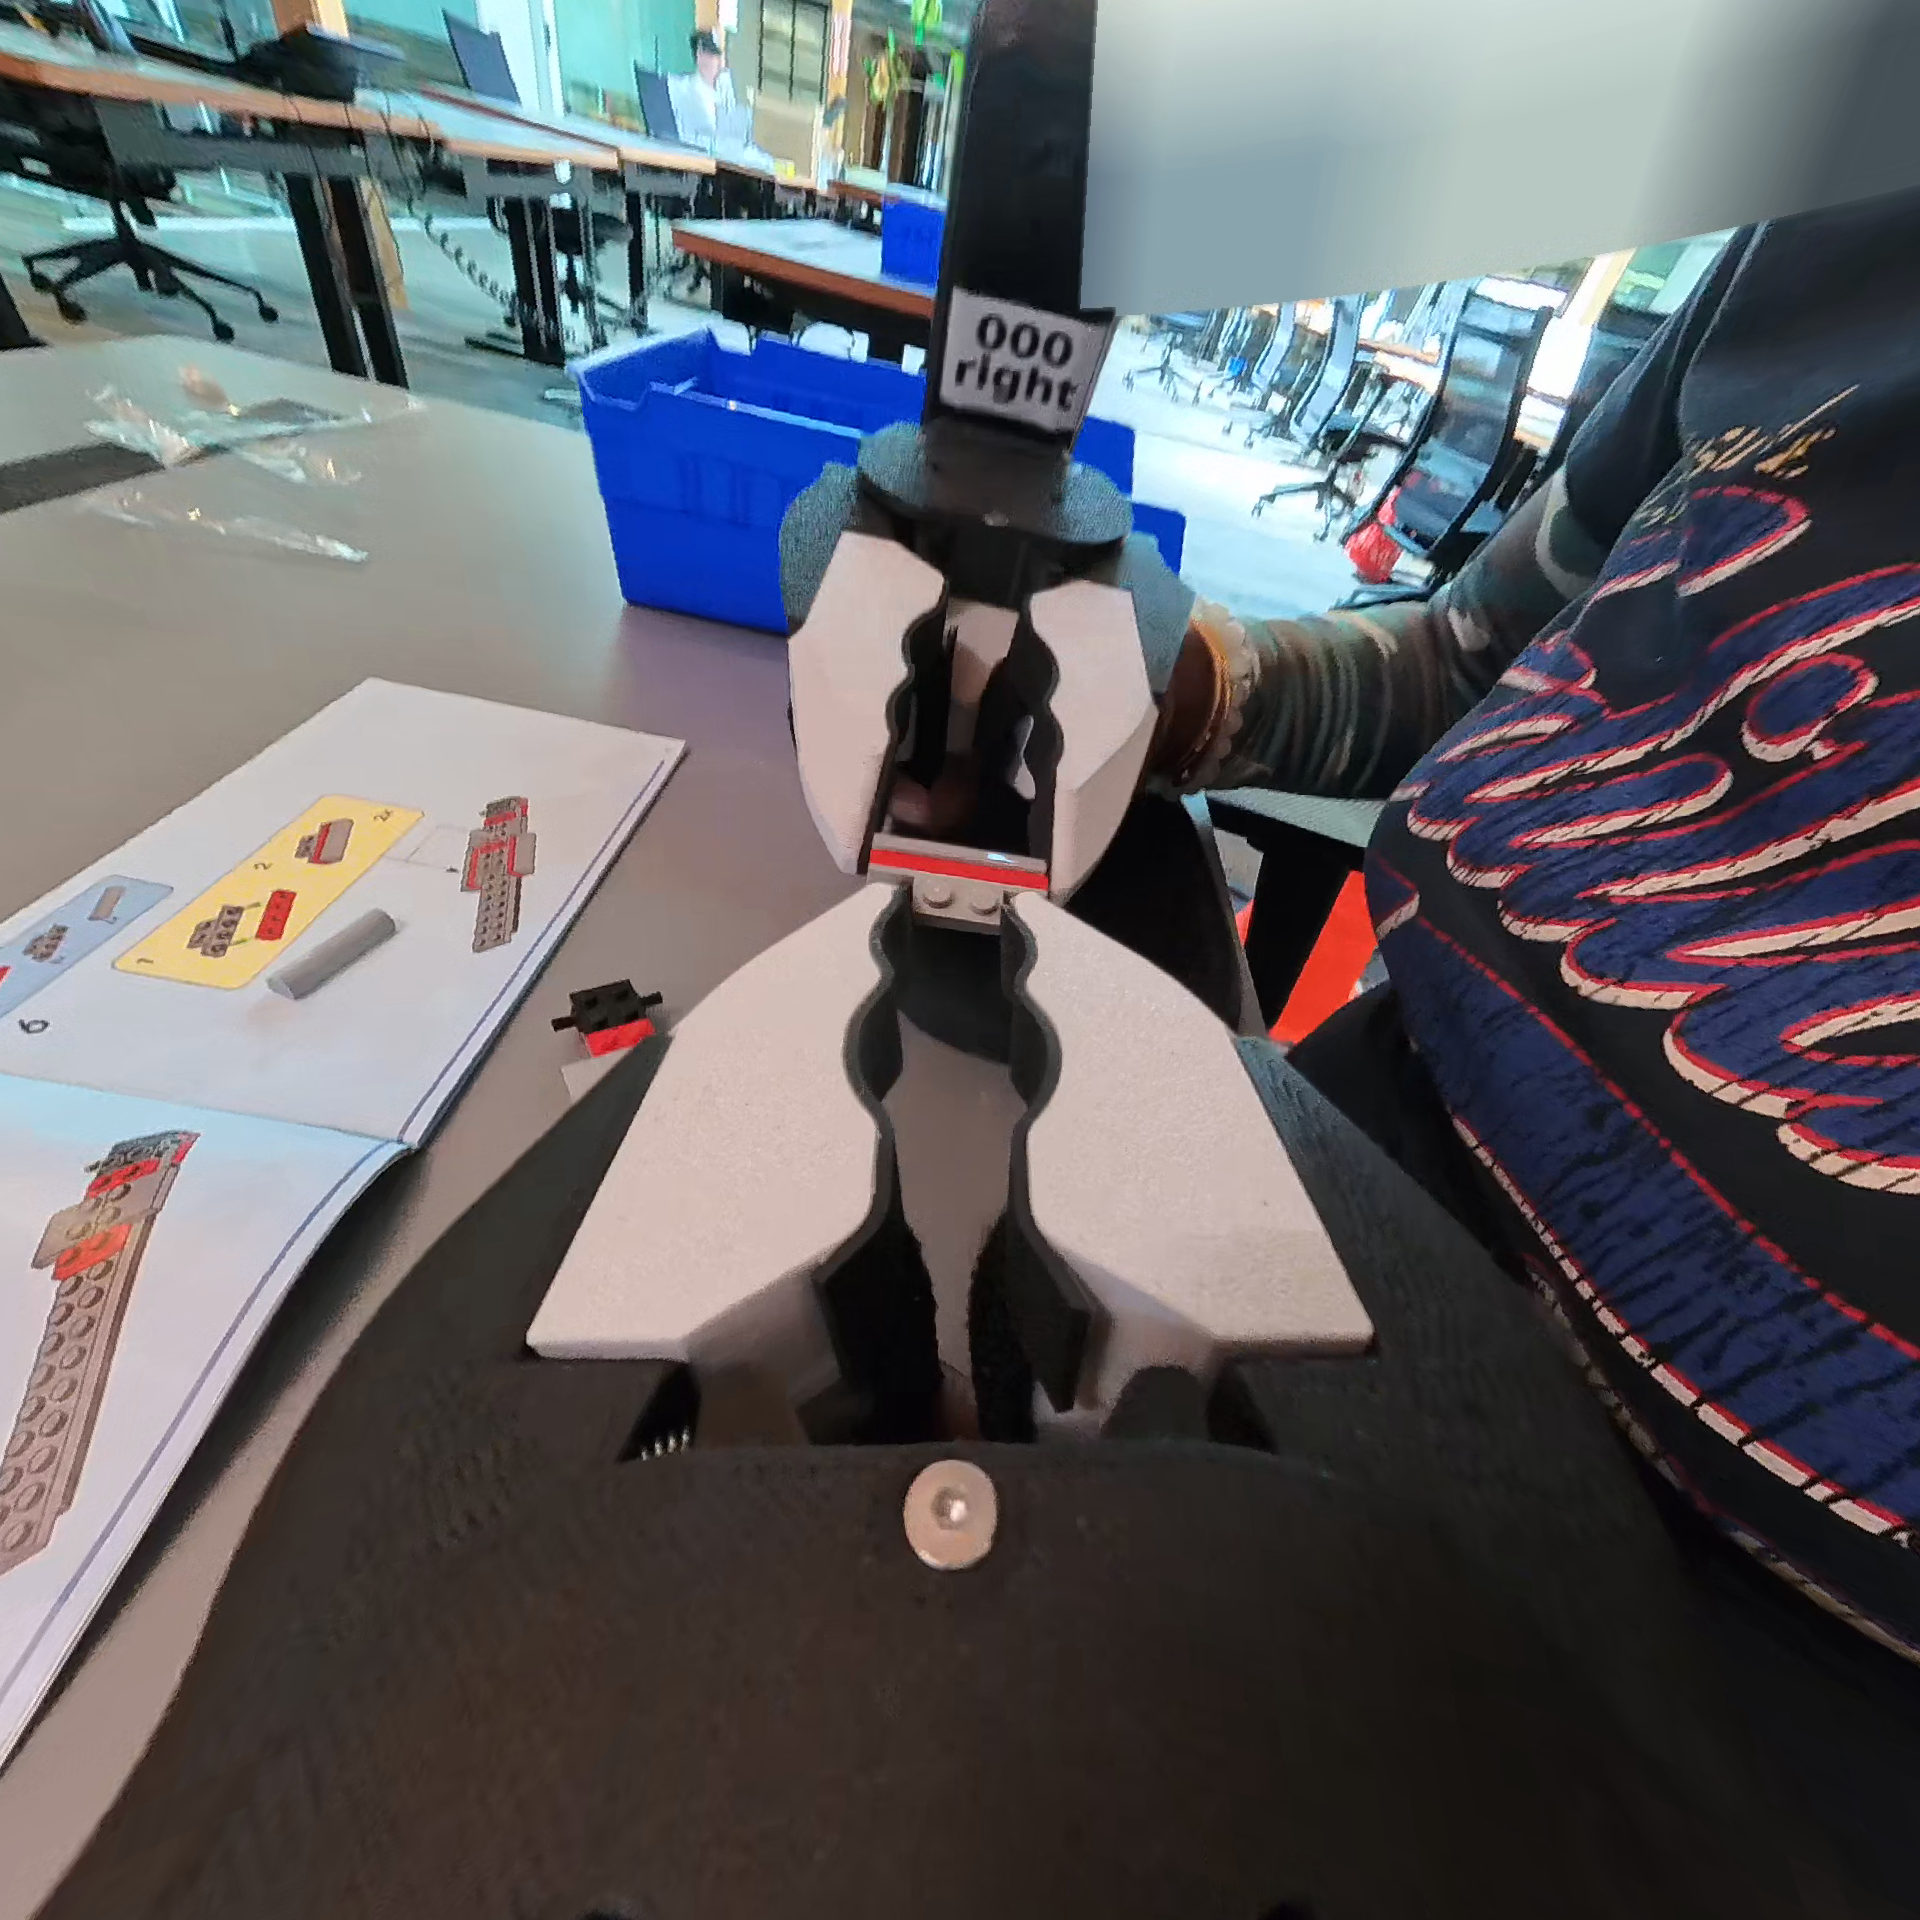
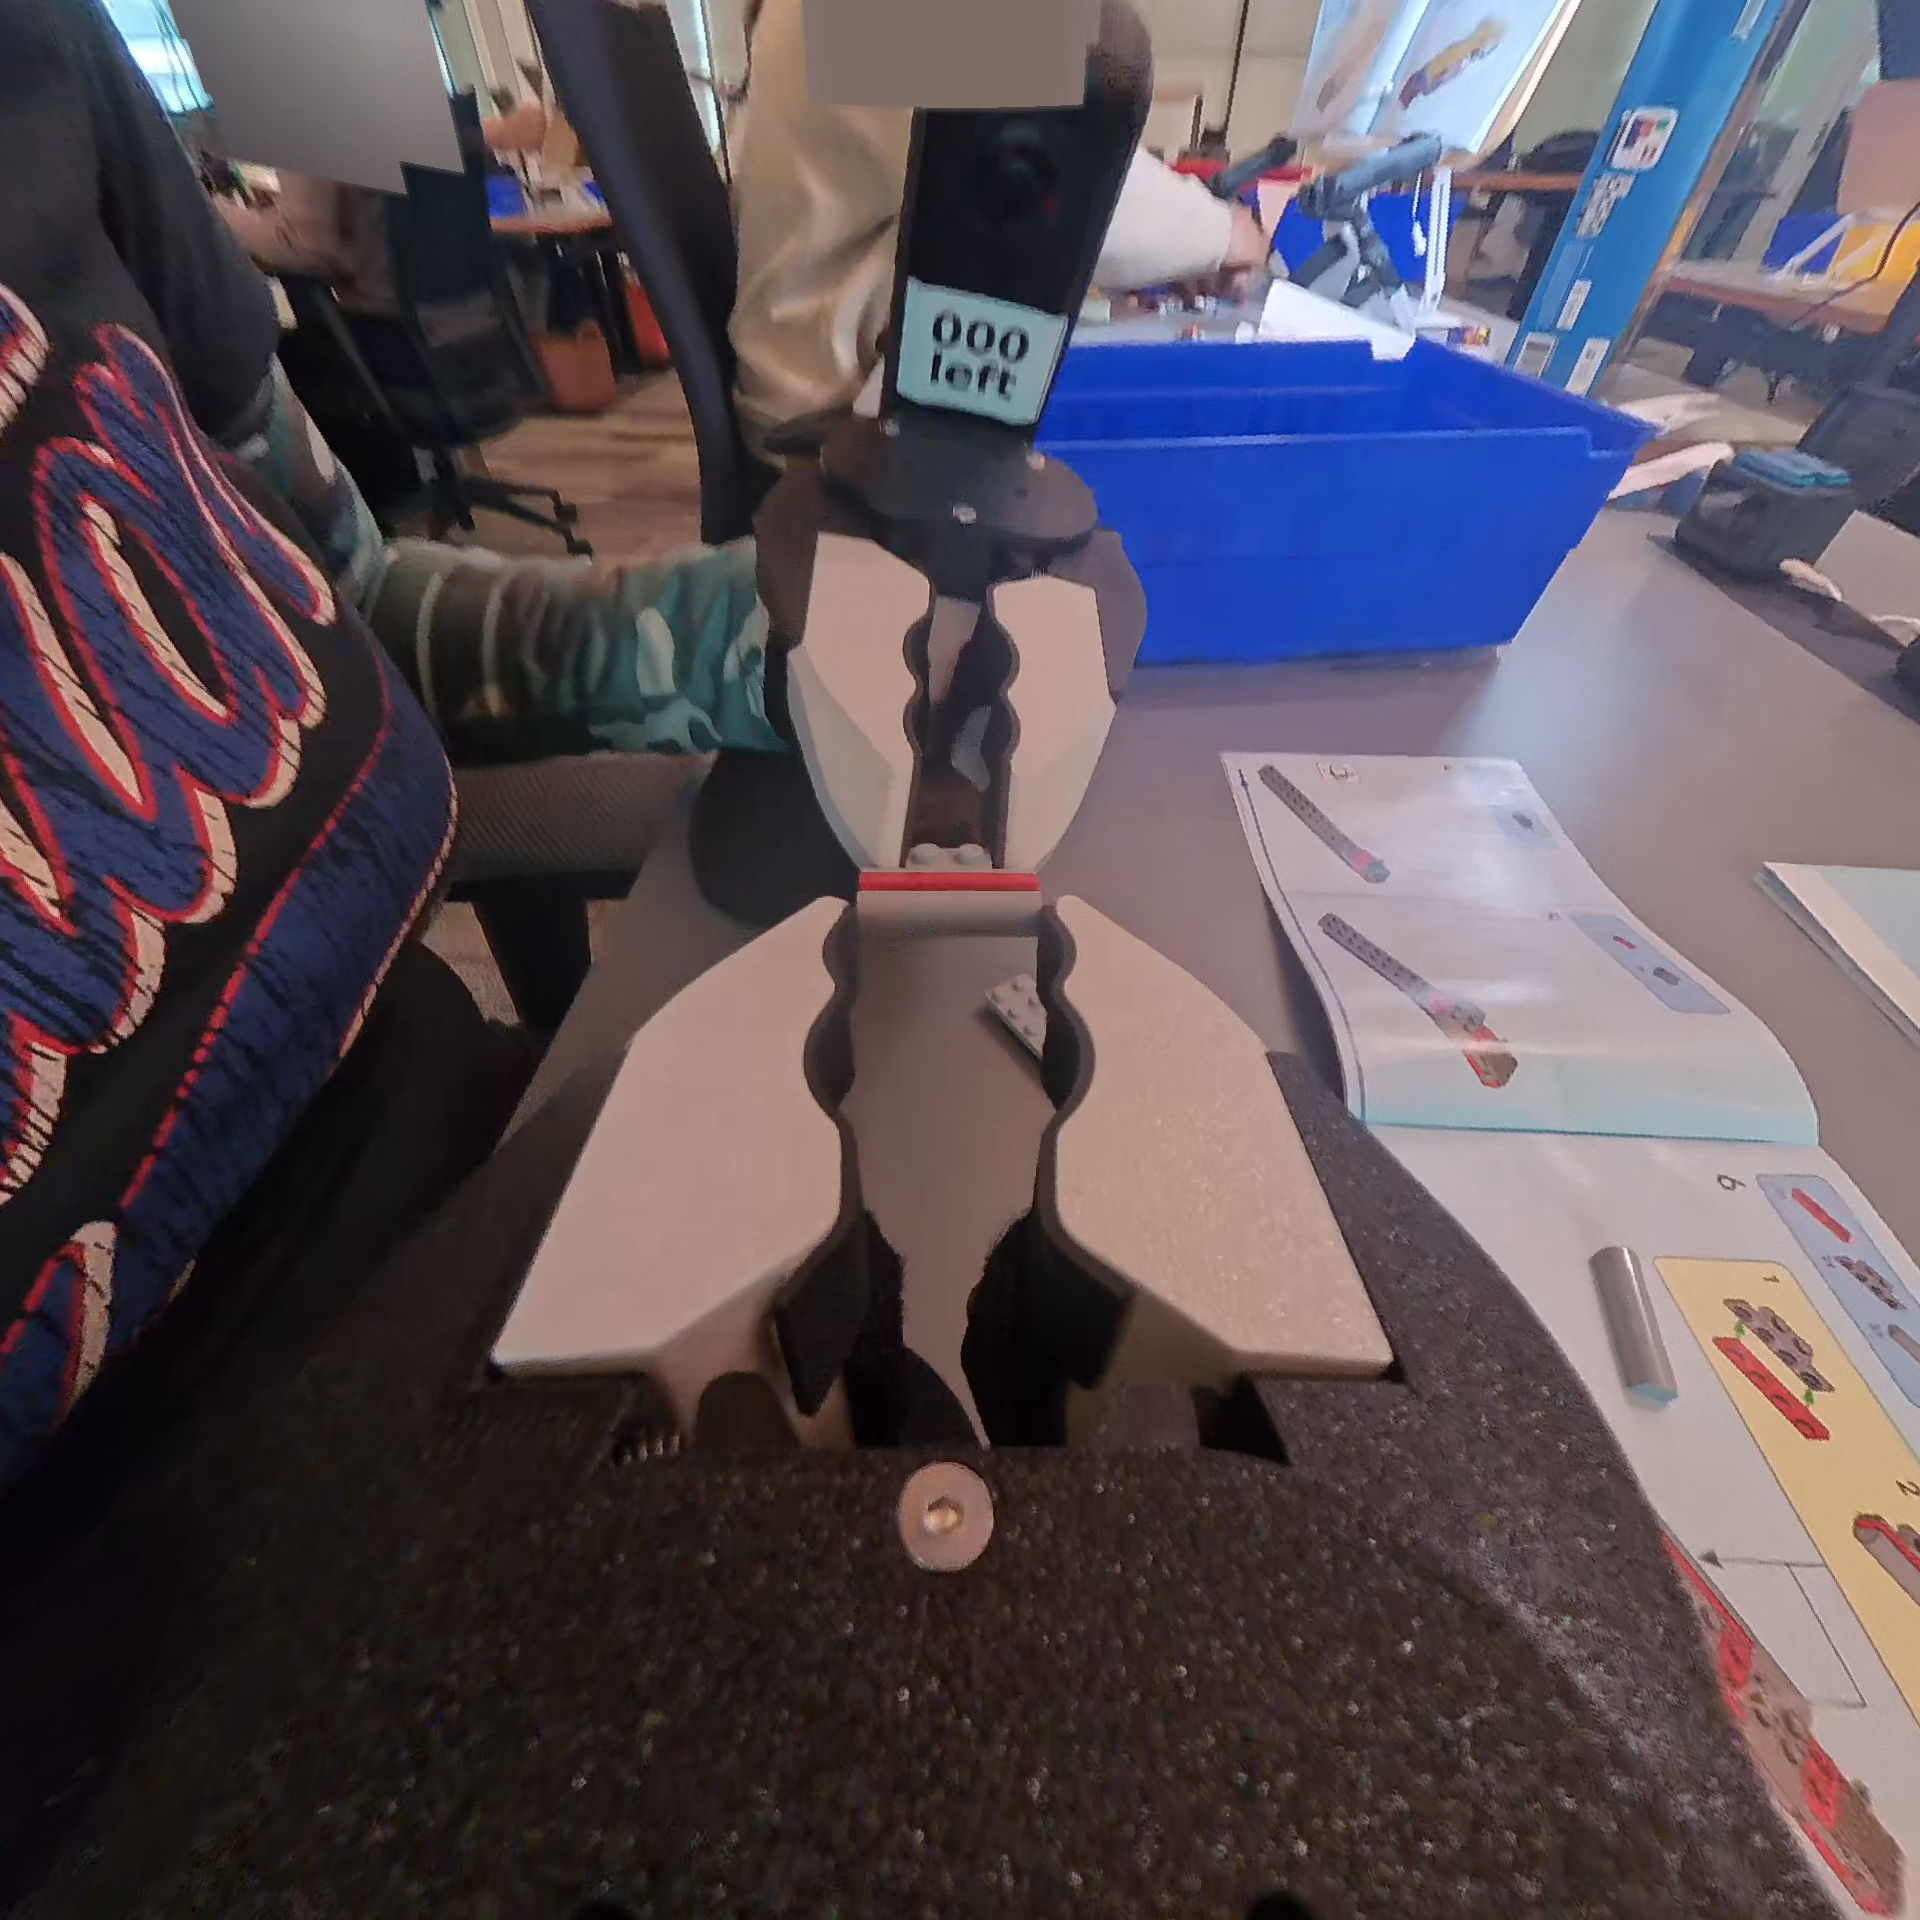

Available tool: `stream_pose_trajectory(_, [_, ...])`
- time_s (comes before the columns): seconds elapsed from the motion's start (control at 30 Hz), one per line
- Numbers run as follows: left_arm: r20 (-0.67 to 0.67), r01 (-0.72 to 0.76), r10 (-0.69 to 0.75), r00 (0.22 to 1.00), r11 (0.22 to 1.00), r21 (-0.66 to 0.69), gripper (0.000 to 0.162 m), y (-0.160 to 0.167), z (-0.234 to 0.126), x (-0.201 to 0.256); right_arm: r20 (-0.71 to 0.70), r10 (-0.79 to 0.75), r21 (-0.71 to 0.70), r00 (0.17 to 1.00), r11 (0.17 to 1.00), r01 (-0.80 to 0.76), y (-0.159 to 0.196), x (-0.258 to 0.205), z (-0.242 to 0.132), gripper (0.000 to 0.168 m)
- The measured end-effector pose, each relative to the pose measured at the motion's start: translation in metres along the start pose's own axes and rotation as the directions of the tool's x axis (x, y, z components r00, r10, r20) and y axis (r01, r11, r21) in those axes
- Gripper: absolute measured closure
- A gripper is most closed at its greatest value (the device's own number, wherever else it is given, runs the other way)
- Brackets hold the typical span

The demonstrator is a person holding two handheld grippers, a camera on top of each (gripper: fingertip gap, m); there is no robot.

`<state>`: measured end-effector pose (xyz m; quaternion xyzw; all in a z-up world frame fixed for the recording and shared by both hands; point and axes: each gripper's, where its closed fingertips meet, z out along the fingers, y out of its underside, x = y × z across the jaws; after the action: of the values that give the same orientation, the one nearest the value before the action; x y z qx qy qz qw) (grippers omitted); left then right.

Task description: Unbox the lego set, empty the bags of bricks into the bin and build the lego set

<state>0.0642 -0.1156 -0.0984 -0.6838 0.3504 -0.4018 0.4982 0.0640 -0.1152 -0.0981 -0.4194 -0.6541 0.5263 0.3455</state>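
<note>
Both grippers are held up tip to tip above the table edge. My left gripper is shut on a small grey studded plate. My right gripper is shut on a wider grey piece with a red layer. The two parts touch, the grey plate against the red face. In the left wrist view the right gripper faces me; in the right wrist view the left gripper does. A blue bin stands behind on the grey table.
An open instruction booklet lies on the table with a grey rounded brick on it. A small black and red assembly sits by its edge. A loose grey plate lies below my right fingers. Empty bags lie far left; the person's torso is close. Left and right tips are no more than a few centimetres apart.
</note>
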Motion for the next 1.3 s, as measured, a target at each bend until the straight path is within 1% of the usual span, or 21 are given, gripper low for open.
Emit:
stream_pose_trajectory(0.13, [0.031,0.011,-0.008,0.999,0.996,-0.094,0.147,0.011,0.003,-0.002,-0.009,-0.038,-0.122,0.999,0.992,0.037,0.014,0.0,0.001,0.136])
stream_pose_trajectory(0.37, [0.059,0.055,-0.042,0.997,0.97,-0.236,0.147,0.032,0.008,-0.007,-0.013,-0.057,-0.215,0.998,0.975,0.053,0.032,0.0,0.004,0.136])
stream_pose_trajectory(0.4, [0.062,0.057,-0.042,0.997,0.965,-0.255,0.147,0.035,0.009,-0.007,-0.014,-0.061,-0.211,0.998,0.976,0.057,0.031,0.0,0.004,0.136])
stream_pose_trajectory(0.47, [0.036,0.047,-0.038,0.999,0.952,-0.304,0.146,0.042,0.017,-0.003,0.032,-0.037,-0.127,0.999,0.991,0.041,0.016,-0.009,0.012,0.135])
stream_pose_trajectory(0.5, [0.029,0.022,-0.013,0.999,0.934,-0.358,0.147,0.05,0.022,-0.001,0.064,-0.021,-0.16,0.998,0.987,0.031,0.017,-0.015,0.019,0.136])
stream_pose_trajectory(0.53, [0.043,0.006,0.014,0.999,0.903,-0.429,0.147,0.06,0.022,-0.004,0.055,-0.029,-0.253,0.998,0.967,0.042,0.027,-0.013,0.02,0.135])
stream_pose_trajectory(0.57, [0.044,0.013,0.007,0.999,0.898,-0.44,0.147,0.062,0.022,-0.004,0.044,-0.03,-0.262,0.999,0.964,0.041,0.03,-0.012,0.018,0.135])
stream_pose_trajectory(0.63, [0.022,0.031,-0.024,0.999,0.915,-0.402,0.146,0.056,0.018,-0.001,0.018,-0.01,-0.281,1.0,0.96,0.014,0.039,-0.007,0.007,0.136])
stream_pose_trajectory(0.67, [0.029,0.047,-0.038,0.999,0.92,-0.389,0.146,0.054,0.017,-0.003,0.01,-0.004,-0.266,1.0,0.964,0.006,0.04,-0.005,0.001,0.135])
stream_pose_trajectory(0.77, [0.034,0.078,-0.07,0.997,0.921,-0.382,0.146,0.053,0.017,-0.005,-0.019,-0.011,-0.264,1.0,0.965,0.006,0.04,0.0,-0.01,0.135])
stream_pose_trajectory(0.83, [0.031,0.089,-0.084,0.996,0.923,-0.374,0.146,0.052,0.017,-0.005,-0.008,-0.036,-0.221,0.999,0.975,0.034,0.035,-0.003,-0.009,0.135])
stream_pose_trajectory(0.9, [0.026,0.104,-0.102,0.994,0.923,-0.372,0.146,0.051,0.016,-0.005,0.002,-0.079,-0.247,0.997,0.966,0.077,0.039,-0.005,-0.007,0.135])
stream_pose_trajectory(0.97, [0.018,0.112,-0.115,0.993,0.91,-0.398,0.146,0.054,0.017,-0.004,0.015,-0.116,-0.279,0.993,0.953,0.116,0.044,-0.007,-0.003,0.135])
stream_pose_trajectory(1.03, [0.004,0.101,-0.11,0.994,0.896,-0.432,0.146,0.059,0.019,-0.001,0.029,-0.116,-0.29,0.993,0.949,0.12,0.047,-0.007,0.0,0.135])
stream_pose_trajectory(1.1, [-0.015,0.09,-0.107,0.994,0.896,-0.434,0.146,0.059,0.019,0.001,0.046,-0.111,-0.272,0.993,0.955,0.119,0.044,-0.008,0.002,0.135])
stream_pose_trajectory(1.2, [-0.016,0.088,-0.104,0.994,0.91,-0.405,0.146,0.055,0.018,0.001,0.064,-0.09,-0.257,0.994,0.961,0.103,0.041,-0.01,0.003,0.135])
stream_pose_trajectory(1.3, [-0.017,0.077,-0.089,0.996,0.932,-0.355,0.146,0.047,0.016,0.001,0.062,-0.06,-0.202,0.996,0.977,0.071,0.033,-0.007,0.002,0.135])
